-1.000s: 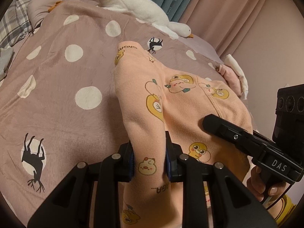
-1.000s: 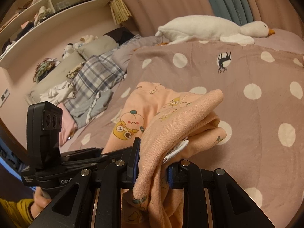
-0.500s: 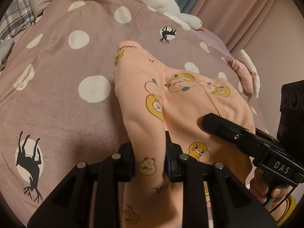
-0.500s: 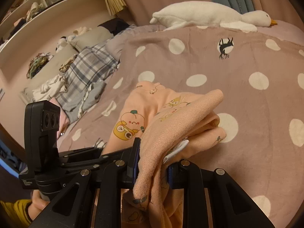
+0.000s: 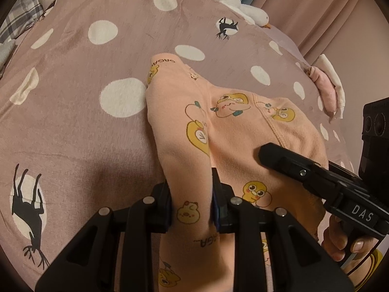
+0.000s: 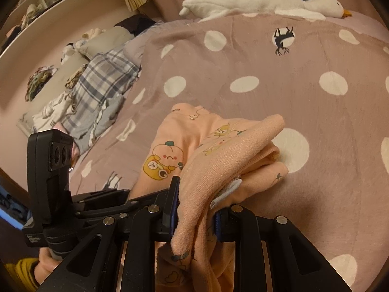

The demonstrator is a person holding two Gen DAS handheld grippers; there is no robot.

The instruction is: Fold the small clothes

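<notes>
A small peach garment with cartoon prints [image 5: 233,131] lies partly on the polka-dot bedspread [image 5: 80,131]. My left gripper [image 5: 192,202] is shut on a fold of it near its near edge. My right gripper [image 6: 195,202] is shut on another bunched edge of the same garment [image 6: 218,150], with a white label showing by the right finger. The right gripper's body shows in the left wrist view [image 5: 316,177], and the left one's body shows in the right wrist view [image 6: 56,185]. The garment stretches away from both grippers onto the bed.
A white plush goose [image 6: 255,0] lies at the far edge of the bed. A plaid blanket and loose clothes [image 6: 97,90] are piled at the left. A pink and white cloth [image 5: 328,87] lies at the bed's right edge. Curtains hang behind.
Both grippers have moved forward and lower over the bed with the garment still held. The far bedding and goose sit higher in the frames now.
</notes>
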